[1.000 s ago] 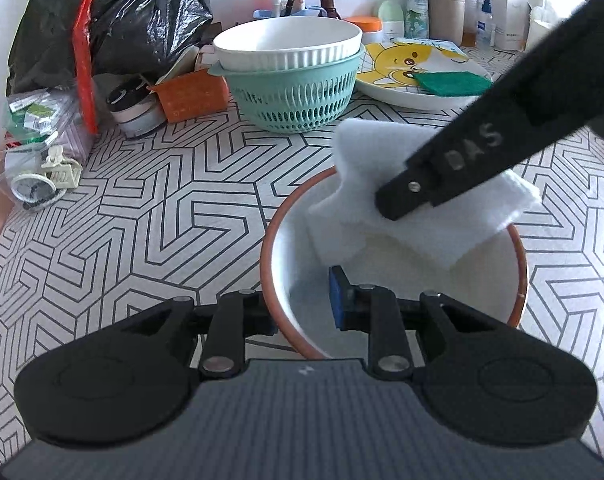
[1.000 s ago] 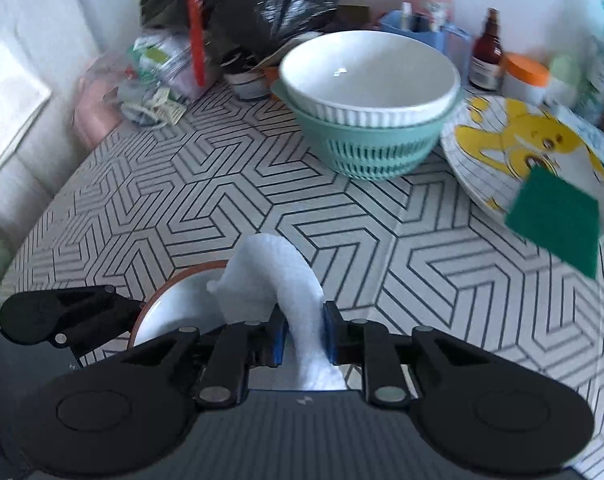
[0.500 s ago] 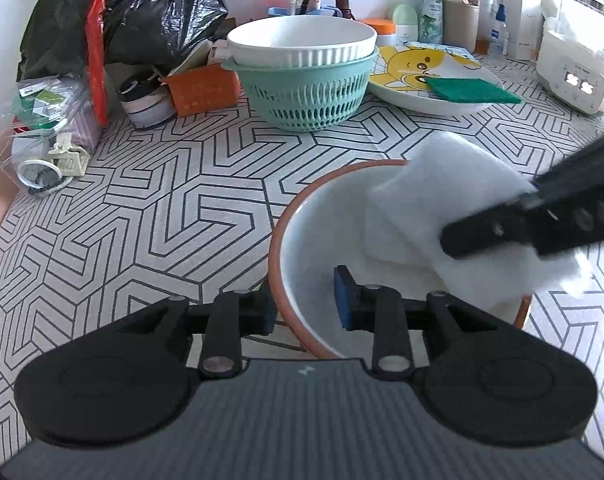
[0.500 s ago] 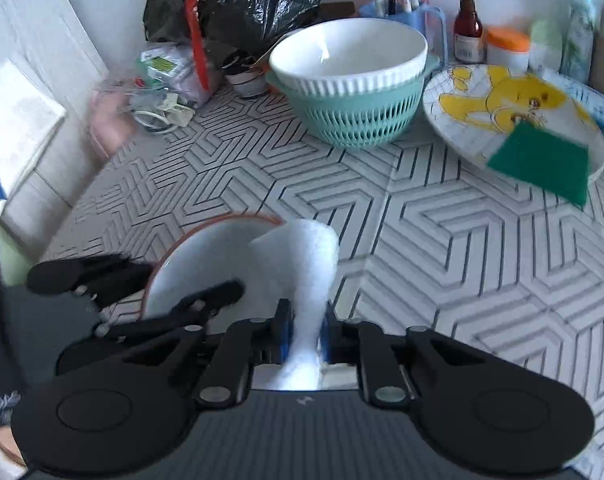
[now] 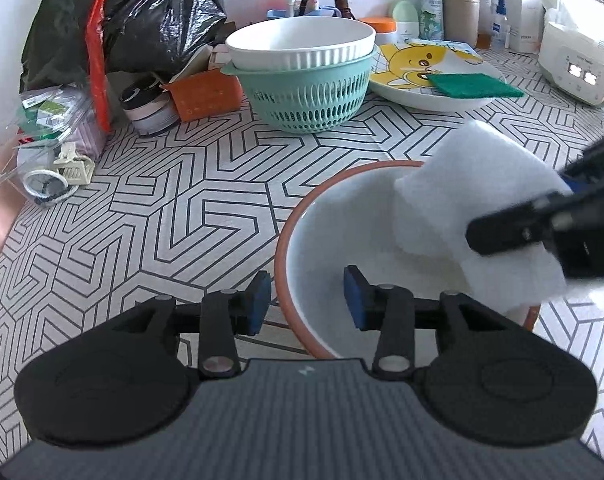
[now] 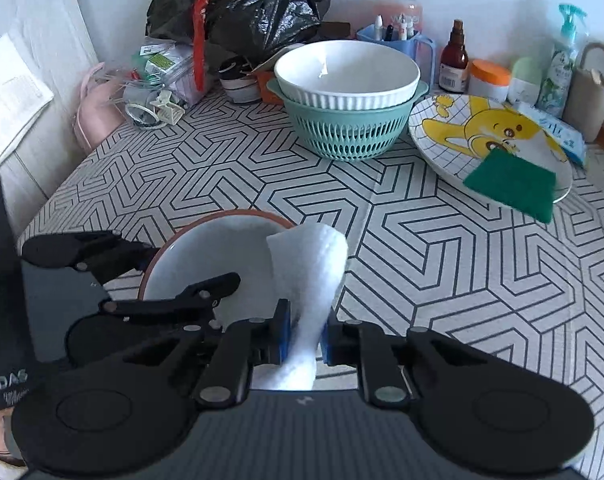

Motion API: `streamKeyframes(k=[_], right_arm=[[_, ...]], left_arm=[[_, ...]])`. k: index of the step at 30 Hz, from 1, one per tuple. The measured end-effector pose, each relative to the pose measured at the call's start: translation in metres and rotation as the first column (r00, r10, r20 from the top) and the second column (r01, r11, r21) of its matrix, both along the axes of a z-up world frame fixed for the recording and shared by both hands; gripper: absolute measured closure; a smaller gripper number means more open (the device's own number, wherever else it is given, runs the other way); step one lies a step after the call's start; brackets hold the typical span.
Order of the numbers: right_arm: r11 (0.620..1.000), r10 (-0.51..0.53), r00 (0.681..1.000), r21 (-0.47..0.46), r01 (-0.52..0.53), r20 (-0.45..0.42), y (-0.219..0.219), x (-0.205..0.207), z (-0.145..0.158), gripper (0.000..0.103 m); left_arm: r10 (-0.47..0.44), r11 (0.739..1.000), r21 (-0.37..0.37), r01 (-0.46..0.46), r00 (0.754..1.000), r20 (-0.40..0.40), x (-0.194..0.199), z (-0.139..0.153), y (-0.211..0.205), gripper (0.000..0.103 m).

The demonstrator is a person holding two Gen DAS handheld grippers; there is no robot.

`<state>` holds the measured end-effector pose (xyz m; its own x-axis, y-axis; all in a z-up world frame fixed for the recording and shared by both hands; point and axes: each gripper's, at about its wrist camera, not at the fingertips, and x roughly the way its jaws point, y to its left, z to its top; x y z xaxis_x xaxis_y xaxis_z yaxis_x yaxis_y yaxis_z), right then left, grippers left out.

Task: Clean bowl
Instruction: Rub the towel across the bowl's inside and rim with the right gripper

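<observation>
A white bowl with a brown rim (image 5: 302, 216) stands on the patterned tablecloth, also low left in the right wrist view as the bowl (image 6: 205, 248). My left gripper (image 5: 306, 304) straddles its near rim, one pad outside and one inside. Its jaws are opening and neither pad presses the rim. My right gripper (image 6: 305, 340) is closing on a folded white cloth (image 6: 310, 264). The cloth (image 5: 462, 192) hangs over the bowl's far right side, with the right gripper (image 5: 542, 220) coming in from the right. The left gripper (image 6: 195, 264) shows at the bowl's left.
A teal colander (image 5: 310, 96) holding a white ribbed bowl (image 5: 302, 48) stands behind. Right of it is a cartoon plate (image 5: 414, 68) with a green scouring pad (image 5: 474, 86). A black bag (image 5: 133, 20), bottles and a white appliance (image 5: 578, 64) line the back.
The left jaws have widened around the bowl's rim. The right gripper has carried the cloth across the bowl toward its right side and pinched it tighter.
</observation>
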<state>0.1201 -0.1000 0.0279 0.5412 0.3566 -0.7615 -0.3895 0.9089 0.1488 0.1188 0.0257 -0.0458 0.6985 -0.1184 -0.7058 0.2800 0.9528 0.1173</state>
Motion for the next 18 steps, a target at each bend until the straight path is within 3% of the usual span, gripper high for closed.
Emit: streamKeyframes(k=[5, 18], right_arm=[[1.0, 0.02, 0.999, -0.007, -0.02, -0.044, 0.008, 0.026, -0.003, 0.093], [0.985, 0.103, 0.994, -0.138, -0.107, -0.035, 0.041, 0.043, 0.001, 0.08]], left_arm=[[-0.011, 1.0, 0.0, 0.011, 1.0, 0.0, 0.0, 0.0, 0.0, 0.064], [-0.032, 0.999, 0.008, 0.032, 0.999, 0.0, 0.001, 0.0, -0.001, 0.064]])
